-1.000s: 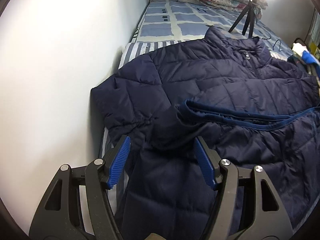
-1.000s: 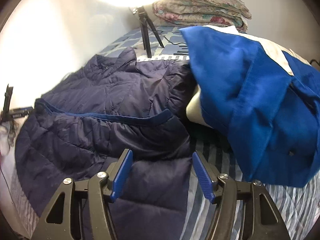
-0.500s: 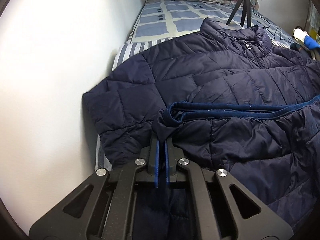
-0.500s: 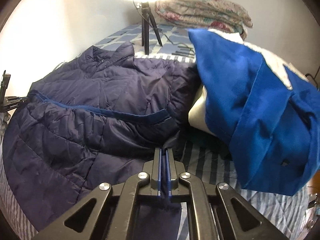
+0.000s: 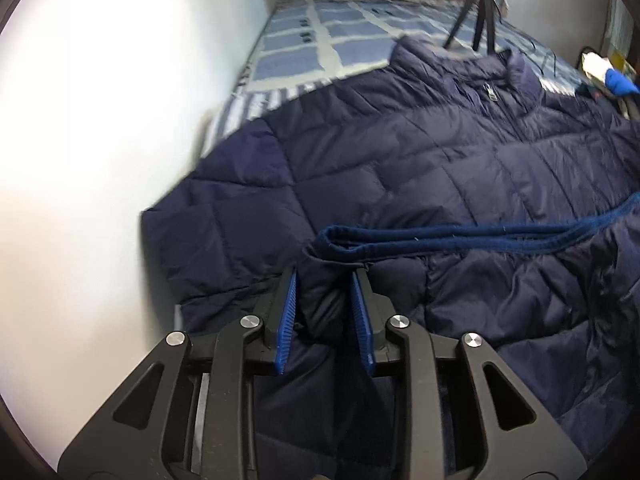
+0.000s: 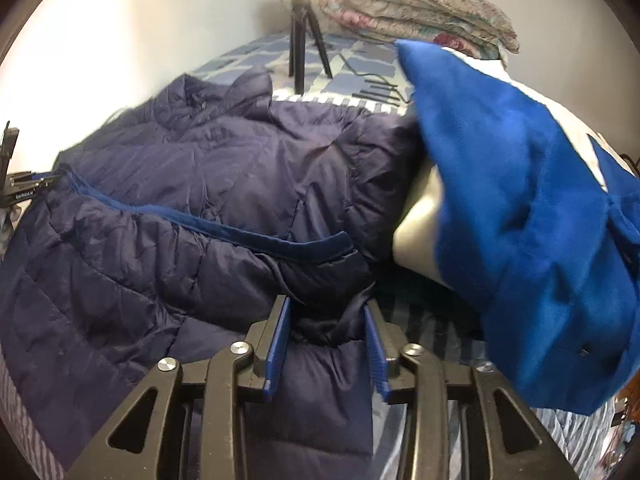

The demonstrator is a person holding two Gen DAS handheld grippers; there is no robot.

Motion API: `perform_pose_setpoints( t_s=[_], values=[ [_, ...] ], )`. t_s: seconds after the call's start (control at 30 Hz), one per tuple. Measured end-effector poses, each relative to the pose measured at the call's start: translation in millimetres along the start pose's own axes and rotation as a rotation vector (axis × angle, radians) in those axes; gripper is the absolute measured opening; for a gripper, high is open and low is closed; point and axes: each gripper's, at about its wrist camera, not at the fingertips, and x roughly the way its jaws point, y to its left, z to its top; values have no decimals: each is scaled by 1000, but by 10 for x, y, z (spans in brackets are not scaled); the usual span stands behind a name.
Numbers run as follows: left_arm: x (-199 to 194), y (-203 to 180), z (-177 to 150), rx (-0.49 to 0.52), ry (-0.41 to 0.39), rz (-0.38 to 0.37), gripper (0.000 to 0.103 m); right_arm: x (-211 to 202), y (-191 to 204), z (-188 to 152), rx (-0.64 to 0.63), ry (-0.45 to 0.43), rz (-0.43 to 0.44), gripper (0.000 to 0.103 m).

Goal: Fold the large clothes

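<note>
A large navy quilted puffer jacket (image 5: 400, 168) lies spread on the bed, its lower part folded up so the blue hem band (image 5: 440, 236) runs across the middle. It also shows in the right wrist view (image 6: 224, 184). My left gripper (image 5: 325, 280) is partly open, with a bunched fold of the jacket's left corner between its blue pads. My right gripper (image 6: 326, 308) is partly open too, with the jacket's right folded corner between its pads.
A white wall (image 5: 100, 160) runs close along the left of the bed. A blue and white garment (image 6: 520, 208) is heaped on the right. A black tripod (image 6: 302, 40) stands behind the collar, with folded floral bedding (image 6: 416, 12) beyond it on the checked sheet (image 5: 320, 40).
Both grippers, open a second ago, had shut on the jacket's folded corners half a second ago; now both have opened partway, with the fabric still between the pads.
</note>
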Motion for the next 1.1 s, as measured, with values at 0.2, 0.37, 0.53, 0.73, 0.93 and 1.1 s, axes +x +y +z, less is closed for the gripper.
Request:
perform_pose_setpoints(
  t_s=[0.2,0.37,0.53,0.73,0.93,1.1],
  values=[
    [-163,-3,-39,-1,-40,45,2,-188,42,-57,-11,-25,-71,4],
    [-523,139,39,-48,-110,85,2,-550,70,-38,-26,-94,-105,1],
    [-785,193,282,-31,-167,183,2,-909,164,228,-75,-198,-190,0],
    [-705,284,689,-45,-197,304,2,-804,86,843,-11,-237,-263,0],
    [-305,363,1058,-64,-203,379,2,-303,-189,1369,107,-186,-272,0],
    [42,303,1104,-35,-170,349,2,125,-94,1501,75,-102,-34,31]
  ],
)
